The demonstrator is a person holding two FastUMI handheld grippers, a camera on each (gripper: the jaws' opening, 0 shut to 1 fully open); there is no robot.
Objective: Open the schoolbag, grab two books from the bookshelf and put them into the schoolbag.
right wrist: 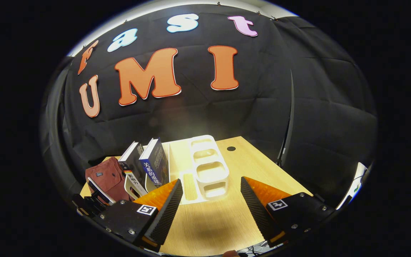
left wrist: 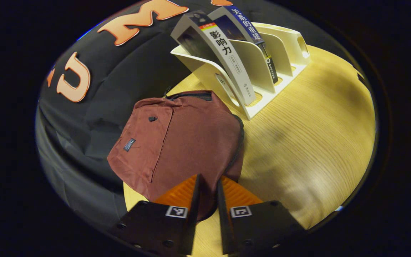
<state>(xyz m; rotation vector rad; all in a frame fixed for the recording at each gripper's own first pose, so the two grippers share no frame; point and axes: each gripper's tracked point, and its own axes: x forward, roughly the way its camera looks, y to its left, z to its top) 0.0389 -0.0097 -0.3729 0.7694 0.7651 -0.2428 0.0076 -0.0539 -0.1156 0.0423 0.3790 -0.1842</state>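
Note:
The maroon schoolbag [left wrist: 177, 142] lies flat on the wooden table [left wrist: 316, 142], its zip running down its right edge. My left gripper [left wrist: 209, 178] sits at the bag's near edge, its fingers close together with bag fabric between them. Behind the bag stands a white bookshelf rack [left wrist: 280, 67] holding a white-spined book [left wrist: 227, 53] and a blue-spined book [left wrist: 248, 28], both leaning. In the right gripper view, my right gripper [right wrist: 211, 180] hangs open over the table, in front of the rack [right wrist: 209, 167]. The two books [right wrist: 148, 164], the bag [right wrist: 107, 178] and the left gripper [right wrist: 93, 200] lie to its left.
The rack's right-hand slots [left wrist: 294, 46] hold nothing. Bare tabletop [right wrist: 209, 221] stretches right of the rack, with a small round hole [right wrist: 231, 148] near the far edge. The black cloth wall [right wrist: 298, 125] closes in the back and sides.

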